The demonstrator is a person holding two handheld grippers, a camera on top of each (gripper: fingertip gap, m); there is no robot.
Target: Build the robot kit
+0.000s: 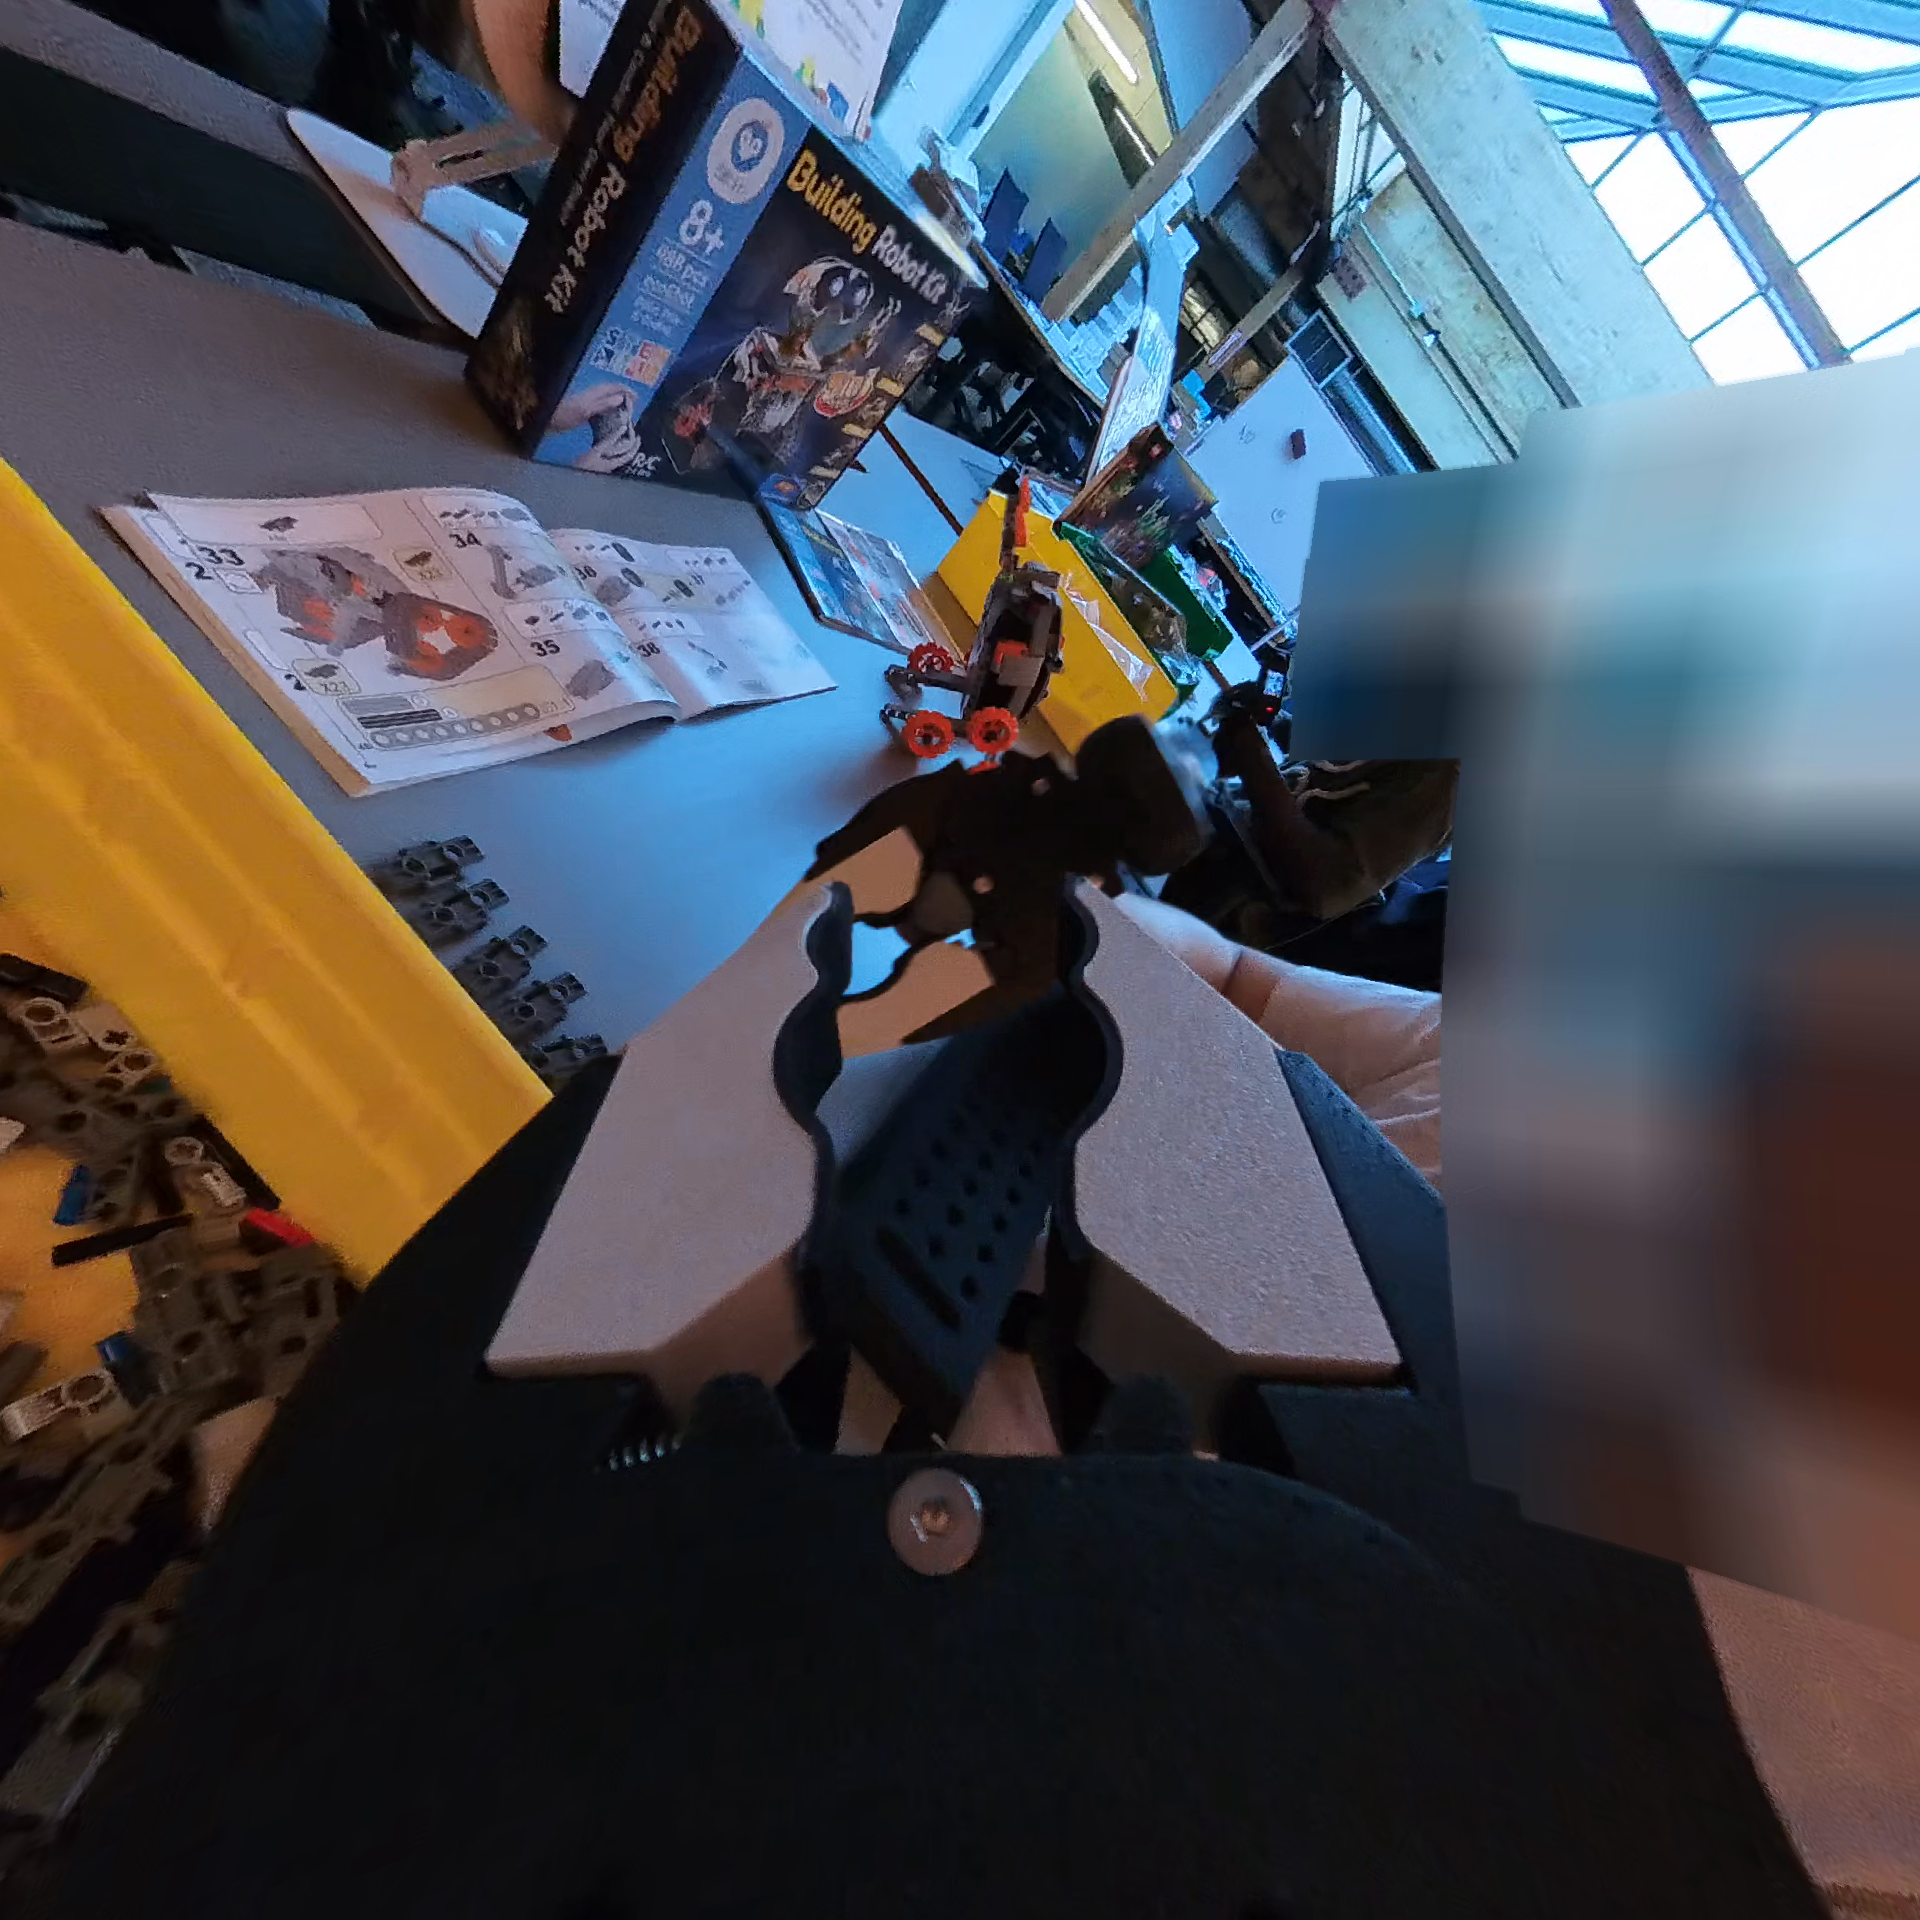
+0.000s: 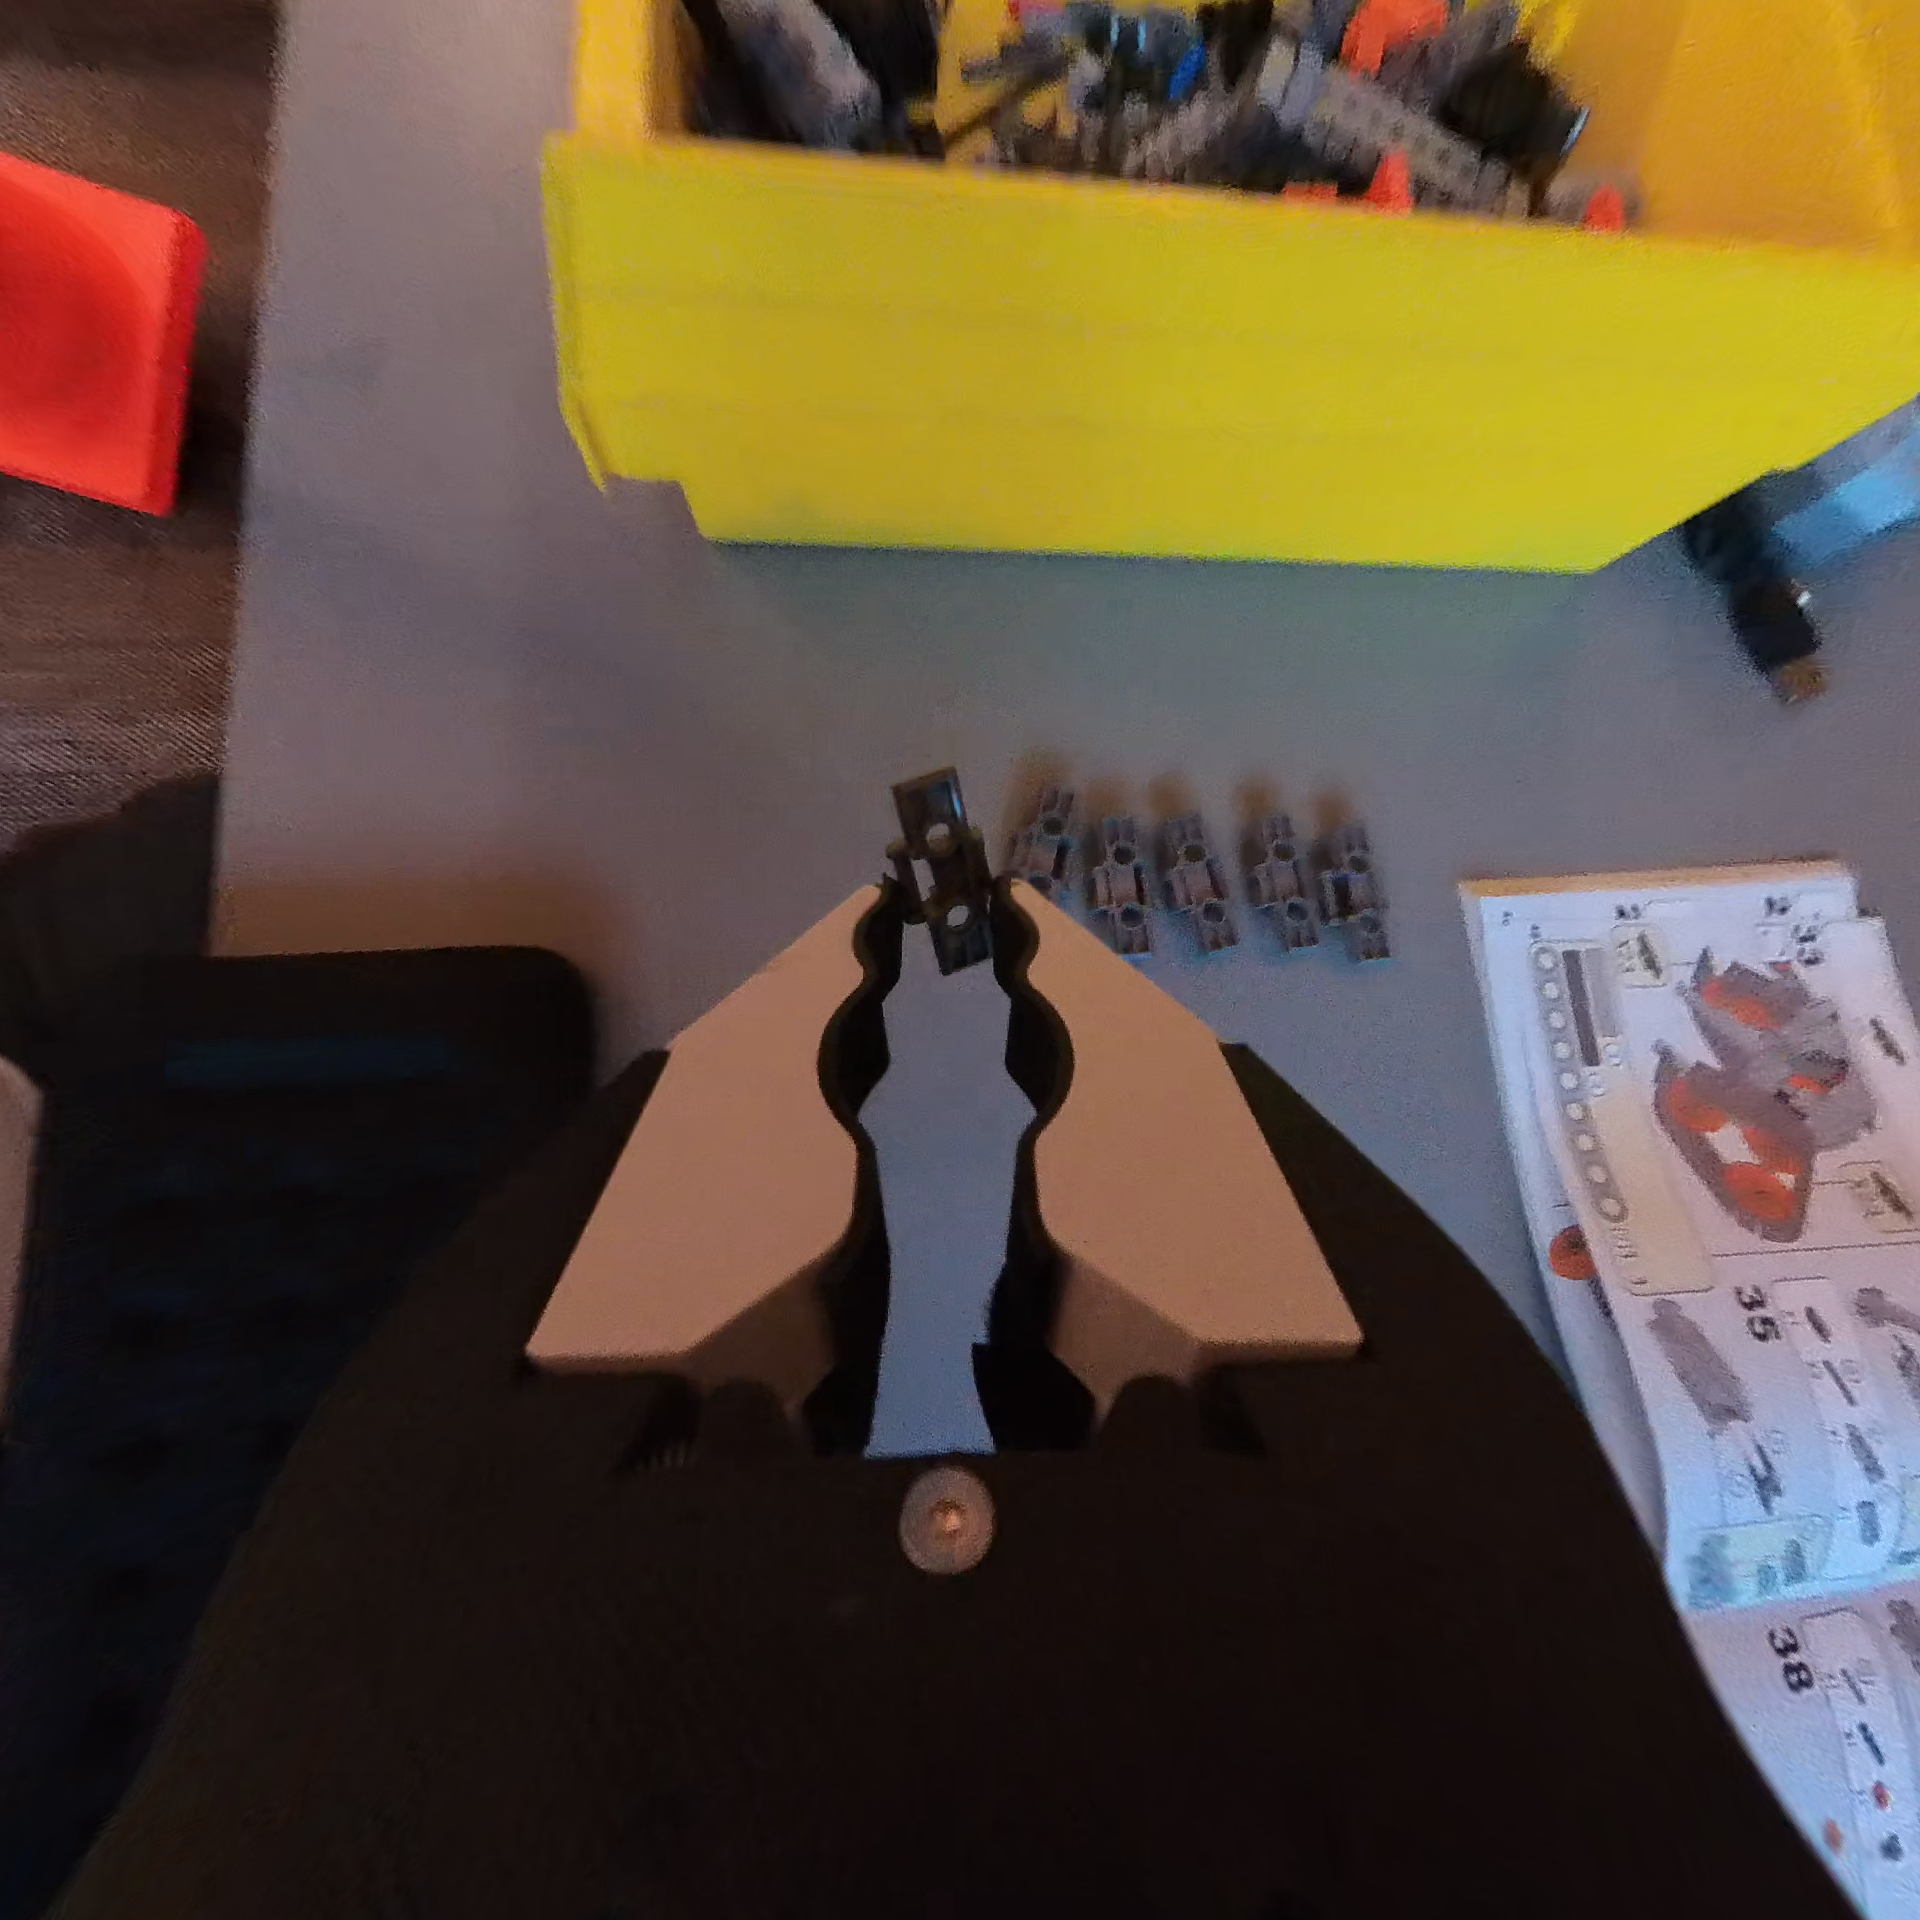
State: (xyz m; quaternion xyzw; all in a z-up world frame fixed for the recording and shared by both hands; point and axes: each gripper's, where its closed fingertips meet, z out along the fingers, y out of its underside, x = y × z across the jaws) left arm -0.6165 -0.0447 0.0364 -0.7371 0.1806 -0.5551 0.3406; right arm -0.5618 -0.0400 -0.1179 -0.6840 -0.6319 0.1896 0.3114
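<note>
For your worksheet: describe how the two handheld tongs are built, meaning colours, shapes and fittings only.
Both tongs, left tongs and right tongs, match: a matte black body, two grey wedge-shaped fingers with wavy black inner edges, and a silver screw at the base.

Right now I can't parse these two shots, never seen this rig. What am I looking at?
There is no robot arm. A person holds a two-finger gripper in each hand, and each gripper carries a camera that looks along its fingers.

In the left wrist view, the left gripper is tilted up from the table. A dark perforated part sits between its fingers and appears gripped.

In the right wrist view, the right gripper pinches a small dark piece beside a row of five grey pieces.

Also on the table are a yellow bin of parts, an open booklet, a kit box and a small model.
</note>
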